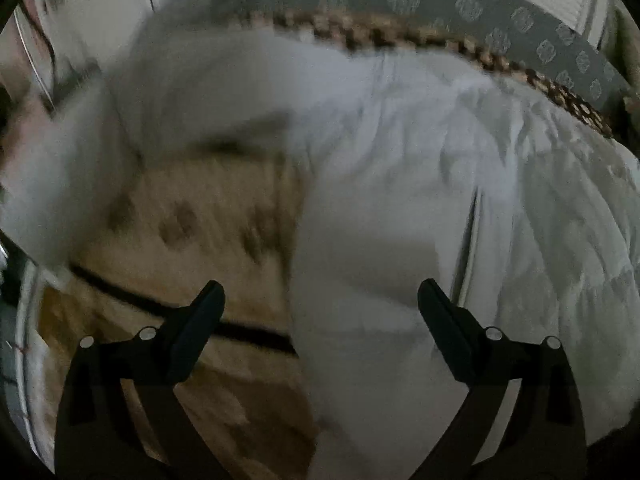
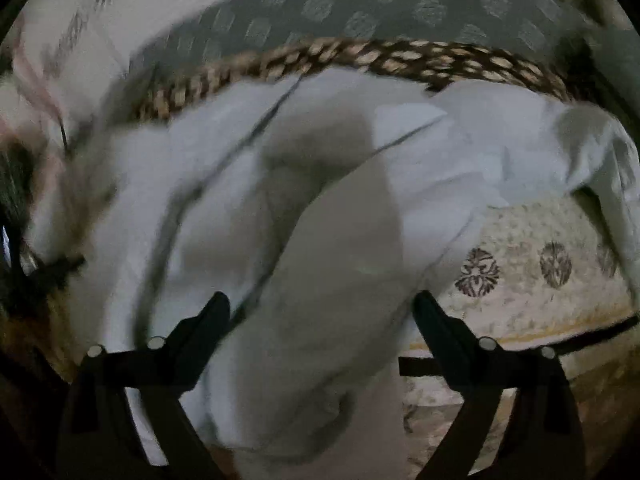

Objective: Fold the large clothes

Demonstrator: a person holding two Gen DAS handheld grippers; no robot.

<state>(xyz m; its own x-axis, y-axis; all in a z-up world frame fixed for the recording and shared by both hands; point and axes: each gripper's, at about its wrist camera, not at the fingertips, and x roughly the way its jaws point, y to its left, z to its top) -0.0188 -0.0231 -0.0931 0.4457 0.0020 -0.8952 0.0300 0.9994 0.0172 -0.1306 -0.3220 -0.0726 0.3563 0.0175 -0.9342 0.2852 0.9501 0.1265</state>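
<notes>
Bedding: a cream cover (image 2: 532, 240) with dark floral medallions, bounded far off by a braided brown border (image 2: 360, 58) and a grey dotted cloth (image 1: 460, 4). No container or legible writing shows. White garment (image 1: 400, 168), crumpled and motion-blurred, lies spread on the cover. Left gripper (image 1: 320, 300): 2 fingers wide apart above the garment's edge, gripping nothing. Right gripper (image 2: 320, 308): fingers apart, a garment fold between them; contact cannot be judged.
</notes>
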